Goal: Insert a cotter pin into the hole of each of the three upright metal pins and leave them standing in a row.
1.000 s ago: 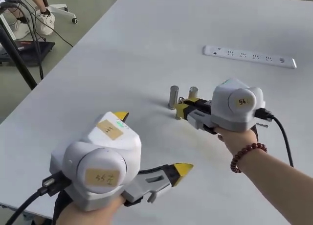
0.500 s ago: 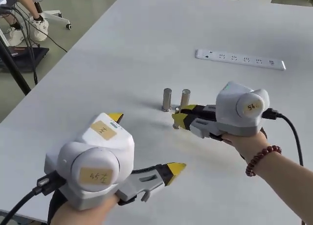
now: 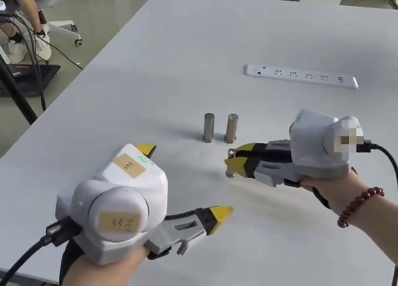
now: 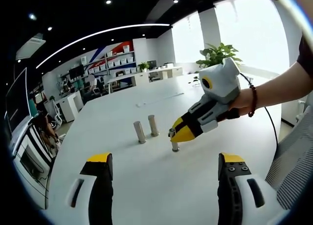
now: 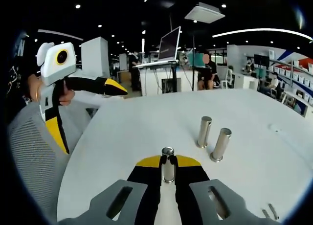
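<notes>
Right gripper point(image 3: 236, 160) is clamped on a pin point(image 5: 168, 167), held upright just near of the other two pins point(image 3: 209, 127), probably to extend their row. Left gripper point(image 3: 185, 181) hangs near left, jaws apart, idle.

The left claw point(image 3: 183, 181) and right claw point(image 3: 235, 160) have rounded white-grey housings, black jaws tipped yellow, and black cables point(image 3: 30, 253). Handwritten tan labels point(image 3: 129, 166) mark the left one. A reddish bead bracelet point(image 3: 357, 202) rings the right wrist.

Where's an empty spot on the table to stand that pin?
Bare table between the power strip and the two standing pins, and left of them in the head view. Crowded near the right gripper holding the third pin.
</notes>
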Demonstrator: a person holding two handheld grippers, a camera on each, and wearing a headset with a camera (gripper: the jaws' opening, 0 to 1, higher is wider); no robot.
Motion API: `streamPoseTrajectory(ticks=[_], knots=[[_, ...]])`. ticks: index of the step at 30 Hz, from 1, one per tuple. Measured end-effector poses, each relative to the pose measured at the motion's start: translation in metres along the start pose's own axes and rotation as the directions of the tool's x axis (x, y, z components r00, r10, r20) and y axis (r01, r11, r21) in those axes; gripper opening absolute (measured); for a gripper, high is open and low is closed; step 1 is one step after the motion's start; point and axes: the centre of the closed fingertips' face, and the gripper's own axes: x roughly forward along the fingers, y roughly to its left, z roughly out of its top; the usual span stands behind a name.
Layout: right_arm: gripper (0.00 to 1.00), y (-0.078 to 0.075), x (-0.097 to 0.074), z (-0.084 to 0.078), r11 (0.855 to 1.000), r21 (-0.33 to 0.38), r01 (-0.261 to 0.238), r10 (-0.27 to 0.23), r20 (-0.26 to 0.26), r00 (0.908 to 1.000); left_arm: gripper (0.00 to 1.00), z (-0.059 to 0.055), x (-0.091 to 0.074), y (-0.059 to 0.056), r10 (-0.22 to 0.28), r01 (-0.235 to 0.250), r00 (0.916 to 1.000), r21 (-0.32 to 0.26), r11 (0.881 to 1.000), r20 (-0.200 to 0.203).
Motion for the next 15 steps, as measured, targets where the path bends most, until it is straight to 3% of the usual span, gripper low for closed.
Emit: streamPoseTrajectory(ticks=[8,15], knots=[[0.04,0.001,-0.007,-0.013,0.999,-0.039,-0.023,0.021,-0.041,0.9989,0.88,-0.002,0.001,0.000,-0.002,0.002,1.0000,0.001,1.000,-0.009],[0.04,0.002,-0.012,-0.015,0.997,-0.068,-0.036,0.033,-0.047,0.9983,0.88,-0.005,0.002,0.000,-0.001,0.001,0.9998,-0.003,1.000,-0.019]])
